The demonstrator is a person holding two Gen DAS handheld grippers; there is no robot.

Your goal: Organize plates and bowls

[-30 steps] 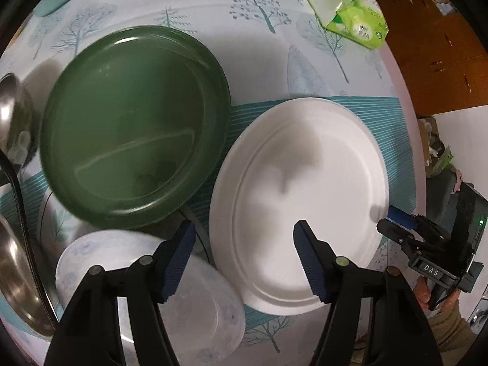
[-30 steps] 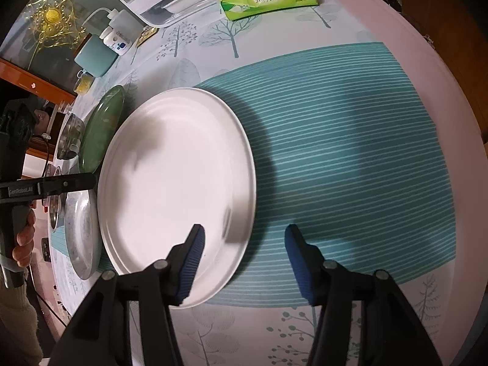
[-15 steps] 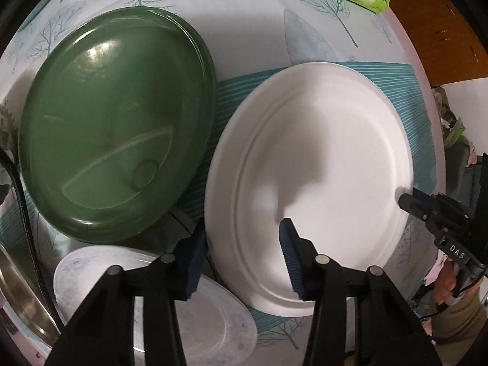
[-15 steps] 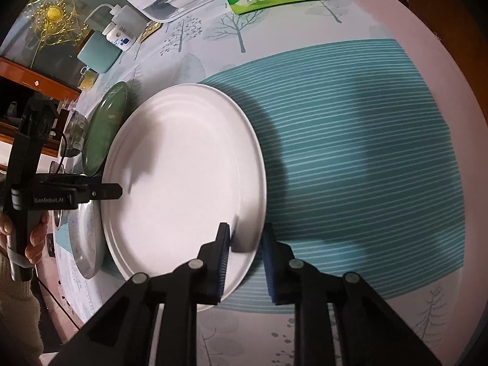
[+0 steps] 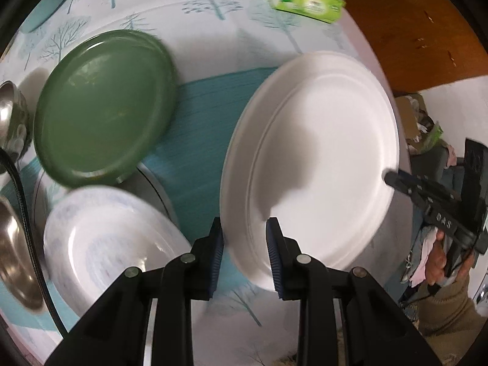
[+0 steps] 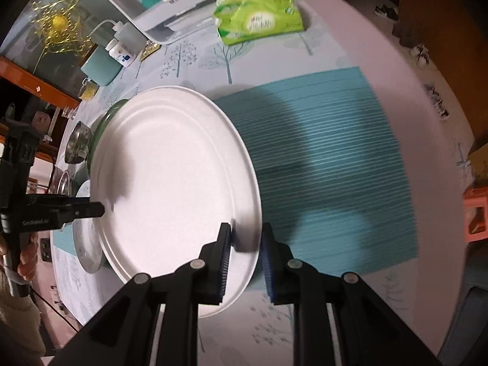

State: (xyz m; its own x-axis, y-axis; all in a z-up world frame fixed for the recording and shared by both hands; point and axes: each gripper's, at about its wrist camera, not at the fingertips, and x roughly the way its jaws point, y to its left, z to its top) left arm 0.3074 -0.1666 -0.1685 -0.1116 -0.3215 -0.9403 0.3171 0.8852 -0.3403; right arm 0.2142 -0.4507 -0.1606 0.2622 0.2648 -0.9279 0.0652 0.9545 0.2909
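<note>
A large white plate (image 5: 320, 152) (image 6: 170, 177) hangs tilted above the teal placemat (image 6: 329, 164), carried from opposite sides. My left gripper (image 5: 245, 238) straddles its near rim, jaws still closing with the rim pinched between the pads; its tip (image 6: 91, 210) shows at the plate's left edge in the right wrist view. My right gripper (image 6: 245, 241) is shut on the opposite rim, seen as a dark tip (image 5: 393, 180) in the left wrist view. A green plate (image 5: 100, 106) lies to the left, a floral white plate (image 5: 106, 244) below it.
Steel bowls (image 5: 12, 122) sit at the far left of the tree-print tablecloth. A green tissue pack (image 6: 259, 15), a white tray (image 6: 170, 15) and a teal cup (image 6: 99, 67) stand at the back. The table edge runs close on the right, above the floor.
Both grippers went from open astride the white plate's rim to closed on it. The plate has come up off the placemat and tilted; the green plate now lies further away.
</note>
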